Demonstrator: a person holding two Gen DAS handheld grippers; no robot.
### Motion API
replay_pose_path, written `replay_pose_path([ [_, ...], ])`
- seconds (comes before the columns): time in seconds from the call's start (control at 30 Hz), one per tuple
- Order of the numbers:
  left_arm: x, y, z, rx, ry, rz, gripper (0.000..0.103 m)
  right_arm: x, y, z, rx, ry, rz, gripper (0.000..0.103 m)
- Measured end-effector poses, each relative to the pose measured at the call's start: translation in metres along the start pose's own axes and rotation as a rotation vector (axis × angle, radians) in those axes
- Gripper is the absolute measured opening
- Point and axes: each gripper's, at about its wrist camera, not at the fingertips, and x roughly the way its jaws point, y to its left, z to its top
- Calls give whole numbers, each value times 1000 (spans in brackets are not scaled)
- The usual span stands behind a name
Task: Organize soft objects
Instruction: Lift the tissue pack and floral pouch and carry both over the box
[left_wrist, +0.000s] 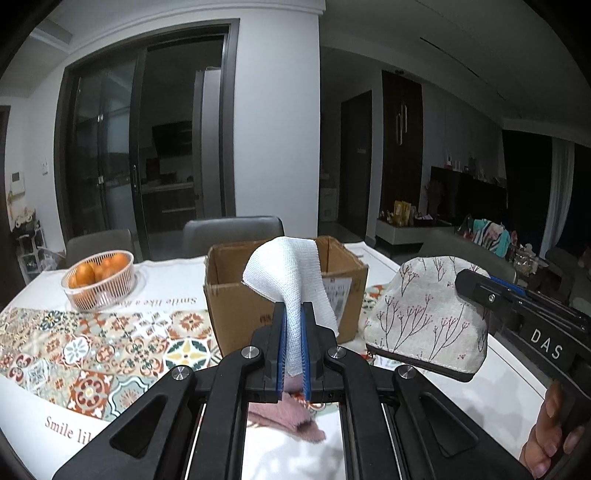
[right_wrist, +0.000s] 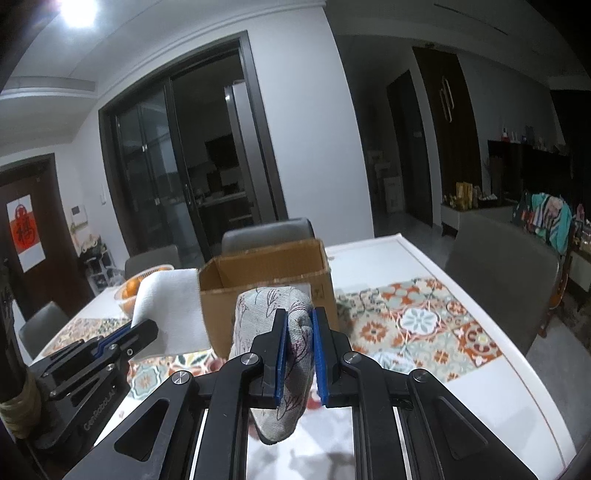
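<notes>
A: Where are the soft things?

B: The white cloth (left_wrist: 291, 280) is pinched between the jaws of the left gripper (left_wrist: 293, 354), standing up and drooping forward over the near wall of the cardboard box (left_wrist: 236, 306). The floral pouch (right_wrist: 275, 332) is clamped in the right gripper (right_wrist: 299, 354), its long axis running toward the camera, just short of the box.

A: Which is nearer the box?

B: The left, I judge; the open box lies straight ahead of both. A pink cloth (left_wrist: 291, 417) lies on the counter (left_wrist: 498, 402) below the left gripper.

A: Any writing?

B: "Smile like a…" on the patterned mat (left_wrist: 110, 347), "DAS" on the right gripper; the box label is too blurred to read.
</notes>
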Motion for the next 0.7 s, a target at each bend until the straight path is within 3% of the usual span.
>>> replay_pose_path([
  [0.7,5,12,46,21,-127,26,9,8,8,46,-18,-150,12,15],
])
